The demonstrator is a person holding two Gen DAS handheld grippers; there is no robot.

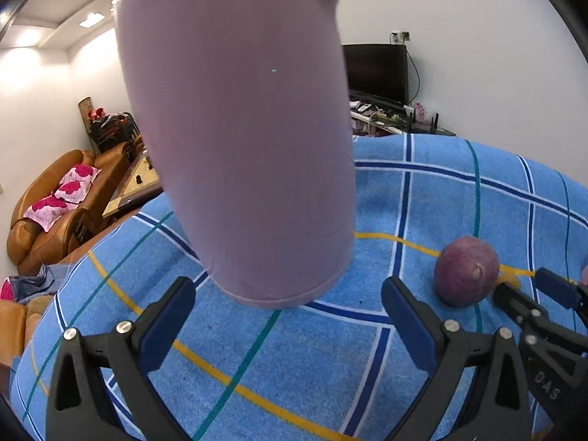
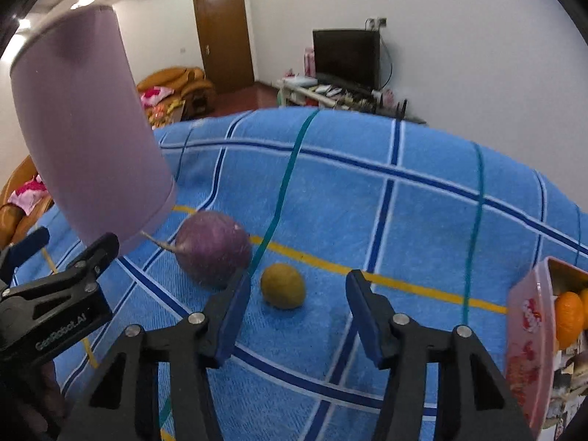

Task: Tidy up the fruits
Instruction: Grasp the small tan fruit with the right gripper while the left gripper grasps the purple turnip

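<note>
A round purple fruit [image 2: 213, 246] with a thin tail lies on the blue checked cloth [image 2: 422, 220], and a small yellow fruit [image 2: 283, 286] lies just right of it. My right gripper [image 2: 299, 308] is open. The yellow fruit sits just ahead of its fingertips, in line with the gap, with space on both sides. A tall lilac container [image 1: 235, 139] rises right in front of my left gripper [image 1: 290, 316], which is open, its base beyond the fingertips and untouched. The purple fruit [image 1: 466, 272] lies to the right there, with the right gripper [image 1: 529, 286] beside it.
A pink box [image 2: 529, 330] holding oranges [image 2: 569, 316] stands at the right edge of the cloth. The lilac container [image 2: 84, 128] and left gripper [image 2: 75, 239] crowd the left. Beyond the table are a sofa [image 1: 55, 202], a TV stand [image 2: 345, 58] and a door.
</note>
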